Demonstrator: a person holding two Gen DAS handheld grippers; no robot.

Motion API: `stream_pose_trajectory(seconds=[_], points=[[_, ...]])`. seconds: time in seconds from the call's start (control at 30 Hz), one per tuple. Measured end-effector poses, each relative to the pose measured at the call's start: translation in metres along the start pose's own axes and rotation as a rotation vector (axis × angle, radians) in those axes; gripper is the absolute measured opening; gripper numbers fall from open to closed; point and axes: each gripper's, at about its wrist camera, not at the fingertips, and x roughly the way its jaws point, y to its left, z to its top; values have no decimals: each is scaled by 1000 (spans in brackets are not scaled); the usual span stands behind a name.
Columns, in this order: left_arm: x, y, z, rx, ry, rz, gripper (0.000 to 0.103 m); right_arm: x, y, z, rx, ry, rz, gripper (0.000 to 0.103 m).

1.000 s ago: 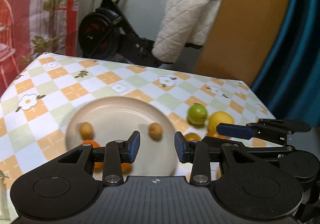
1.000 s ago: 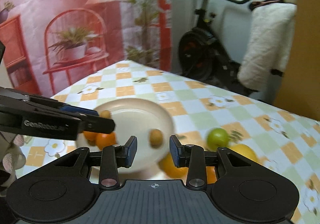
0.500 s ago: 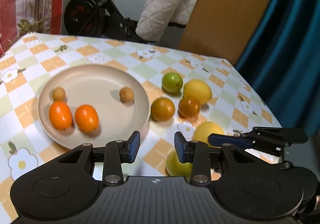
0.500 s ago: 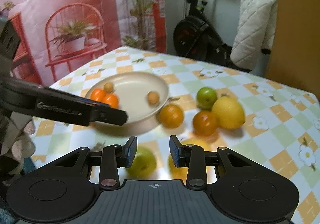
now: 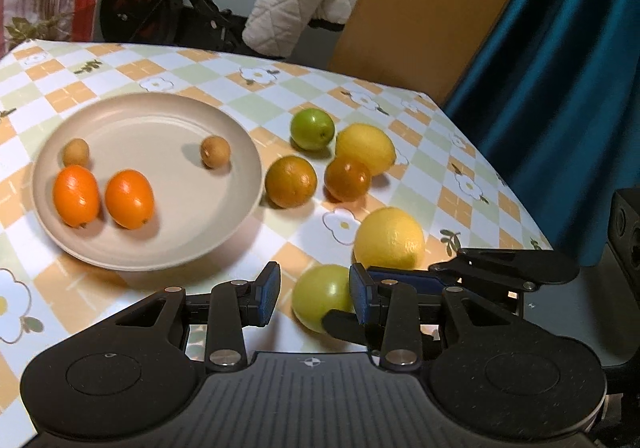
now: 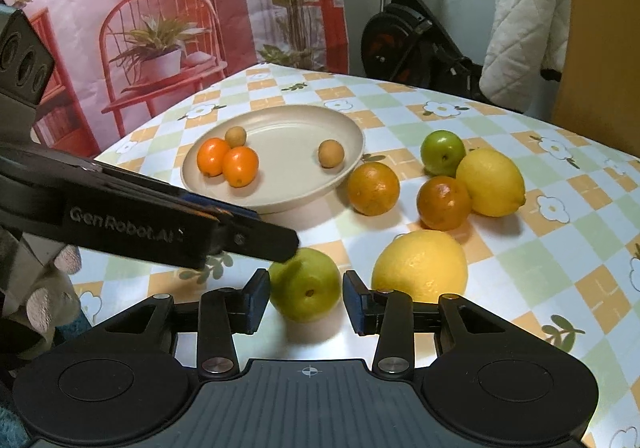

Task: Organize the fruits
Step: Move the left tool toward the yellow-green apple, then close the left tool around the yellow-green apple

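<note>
Right wrist view: both grippers have dropped and pitched down over the last second, so the loose fruit near the table edge now fills the foreground instead of the room behind. Right gripper (image 6: 304, 298) straddles the pale green fruit (image 6: 305, 290); its jaws are opening, fruit sits between the pads, and I see a gap on the right pad side, so no grip yet. A second ago only the plate and blurred fruit sat beyond those jaws.

Left gripper (image 5: 314, 294) is partly open and holds nothing. The same green fruit (image 5: 322, 296) sits just ahead of its jaws, off toward the right pad, with the right gripper's finger crossing in front.

Beyond the right jaws: big lemon (image 6: 420, 266) just right of the green fruit, two oranges (image 6: 373, 188) further ahead, a second lemon and a small green fruit beyond them. Plate (image 6: 280, 200) is ahead-left, already carrying two small orange fruits (image 6: 240, 166) and two small brown ones.

My read: approach phase is over and the right side is lining up a pick on the green fruit. Left finger overhangs it closely, so collision between the two tools looks like the main risk.
</note>
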Motion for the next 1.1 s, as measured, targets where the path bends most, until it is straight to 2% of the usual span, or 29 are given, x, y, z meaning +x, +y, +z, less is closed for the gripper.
stream_pose_trajectory(seconds=[0.3,0.7,0.93,1.1], points=[[11,1,-5,-6,45,-38,41,6,-1,-1,17,10,16,41],[23,2,-6,-33,49,-57,43,14,-5,-4,39,10,-8,42],[10,2,1,-26,-6,-51,43,9,-2,4,27,-27,-13,42],[-5,9,23,-17,-61,-25,43,10,4,33,-17,-55,-8,42]])
